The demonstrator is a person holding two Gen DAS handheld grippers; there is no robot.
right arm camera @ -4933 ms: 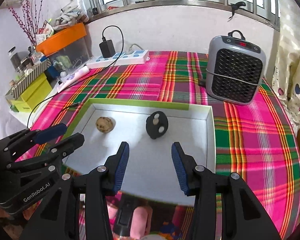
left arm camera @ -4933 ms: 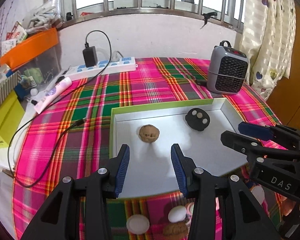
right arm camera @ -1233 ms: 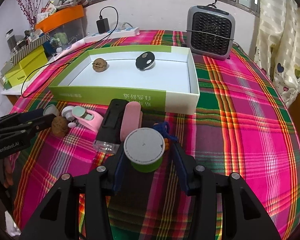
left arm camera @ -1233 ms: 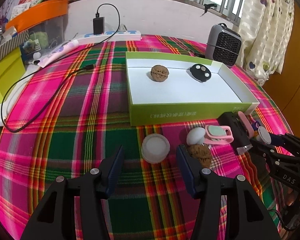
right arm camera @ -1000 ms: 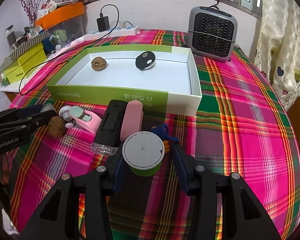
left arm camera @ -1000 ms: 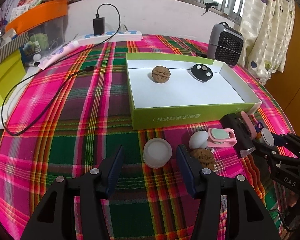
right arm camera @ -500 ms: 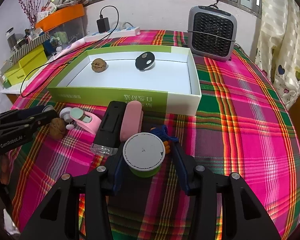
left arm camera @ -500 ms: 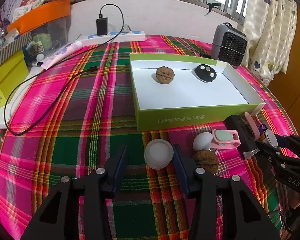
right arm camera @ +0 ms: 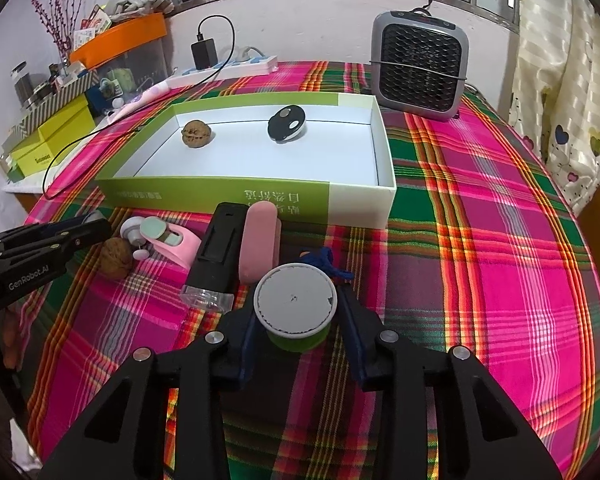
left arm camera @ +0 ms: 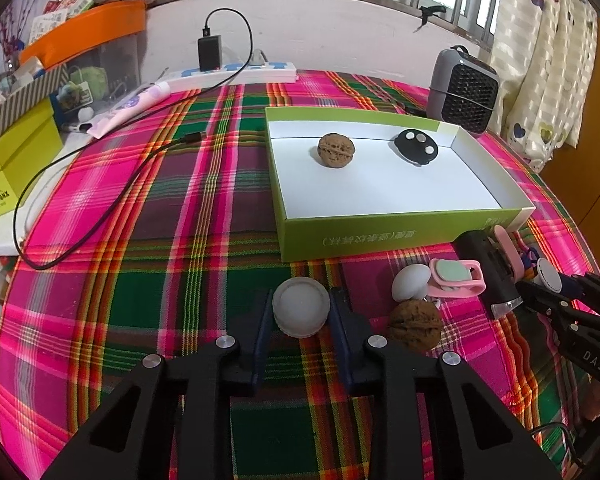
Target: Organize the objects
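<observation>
A barred window and a white wall are seen at the top of both frames; below them the worktop (left arm camera: pixel 204 216) is covered by a pink and green plaid cloth; a grey heater (right arm camera: pixel 420 70) is stood at the upper right and a white power strip (left arm camera: pixel 236 72) at the upper middle of the left wrist view. A green box (left arm camera: pixel 380 232) with a white inside is set at the centre right of that view; a walnut (left arm camera: pixel 336 150) and a black round remote (left arm camera: pixel 417 148) are held in it, apart from each other. The left gripper (left arm camera: pixel 300 320) is seen at the lower middle of its frame, its fingers (left arm camera: pixel 263 332) pressed against both sides of a white round cap (left arm camera: pixel 301 306). A second walnut (left arm camera: pixel 415 325), a white knob (left arm camera: pixel 410 280) and a pink clip (left arm camera: pixel 456 276) are lying just to the right of it, in front of the box. In the right wrist view the right gripper (right arm camera: pixel 298 332) is shown at the lower middle, its fingers (right arm camera: pixel 352 332) clamped on a green tub with a grey lid (right arm camera: pixel 296 300); a black case (right arm camera: pixel 218 248) and a pink bar (right arm camera: pixel 258 244) are laid side by side just above it; a blue cord (right arm camera: pixel 324 262) is seen beside the lid.
</observation>
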